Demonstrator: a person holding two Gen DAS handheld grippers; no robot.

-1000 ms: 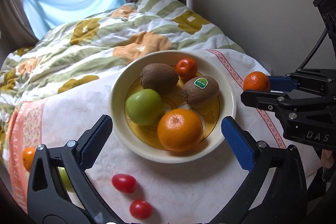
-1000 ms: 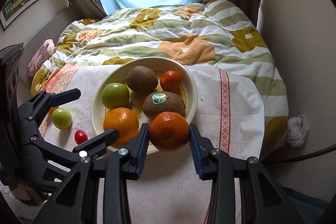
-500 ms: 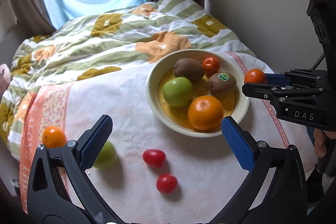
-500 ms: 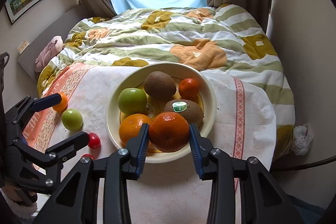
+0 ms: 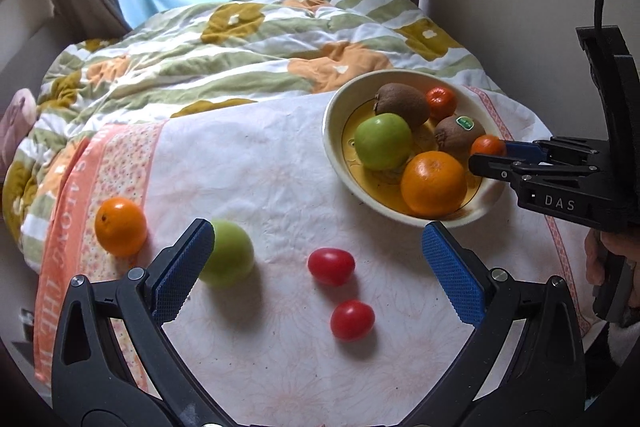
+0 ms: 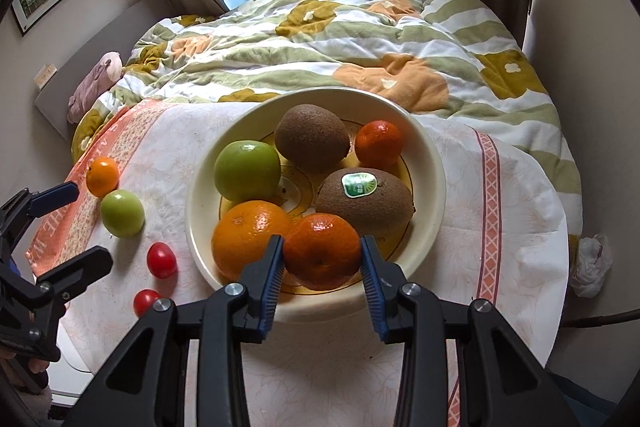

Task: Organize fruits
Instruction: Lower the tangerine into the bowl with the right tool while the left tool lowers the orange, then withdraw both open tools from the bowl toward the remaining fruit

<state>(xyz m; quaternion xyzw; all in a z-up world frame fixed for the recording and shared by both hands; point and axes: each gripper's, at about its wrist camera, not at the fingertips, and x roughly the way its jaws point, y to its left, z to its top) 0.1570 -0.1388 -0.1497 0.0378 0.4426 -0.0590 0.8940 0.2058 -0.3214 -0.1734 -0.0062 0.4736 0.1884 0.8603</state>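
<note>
Right wrist view: small orange mandarin (image 6: pixel 322 250) is clamped by the right gripper (image 6: pixel 322 269) over the cream ceramic bowl's (image 6: pixel 434 163) near rim; left gripper (image 5: pixel 316 275) is held wide, hovering over the white tablecloth (image 5: pixel 260 163).

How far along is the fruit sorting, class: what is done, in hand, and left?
Done: five fruits lie in the bowl. In hand: the right gripper holds a mandarin over the bowl. Left: an orange, green apple and two tomatoes on the cloth, by the open left gripper.
</note>
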